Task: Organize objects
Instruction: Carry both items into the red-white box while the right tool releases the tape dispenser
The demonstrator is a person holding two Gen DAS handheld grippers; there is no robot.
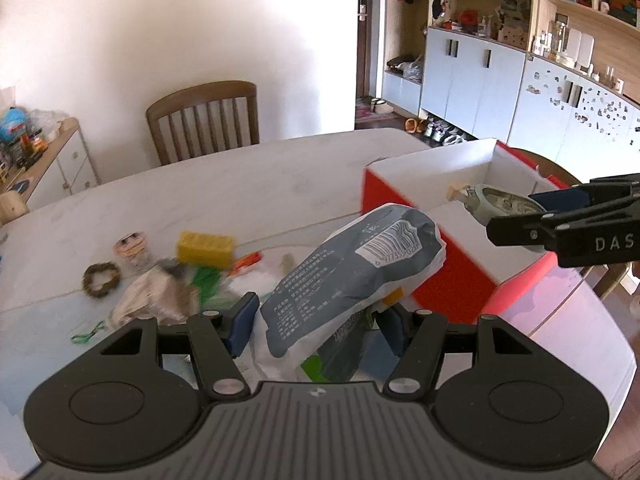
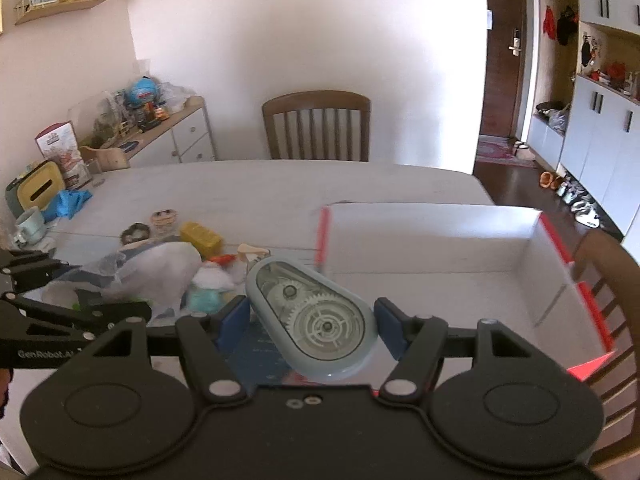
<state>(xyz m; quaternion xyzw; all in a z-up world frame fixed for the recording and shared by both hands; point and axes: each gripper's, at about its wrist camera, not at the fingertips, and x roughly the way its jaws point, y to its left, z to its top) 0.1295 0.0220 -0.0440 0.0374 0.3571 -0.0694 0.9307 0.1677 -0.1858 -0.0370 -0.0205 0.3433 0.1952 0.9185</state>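
The left gripper (image 1: 316, 322) is clamped on a grey and white packet (image 1: 352, 280), which sticks up above the table (image 1: 224, 196) just beside the red and white box (image 1: 432, 216). The right gripper (image 2: 310, 326) holds a pale grey tape dispenser (image 2: 312, 316) squeezed between its blue pads (image 2: 232, 320), lifted over the box's near left corner. A yellow block (image 1: 205, 249) and other small things lie on the table to the left.

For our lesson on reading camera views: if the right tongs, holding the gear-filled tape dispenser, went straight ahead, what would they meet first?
Probably the far inner wall of the red-and-white box; the right tongs and the tape dispenser seem to hover over its open interior, though depth is unclear.
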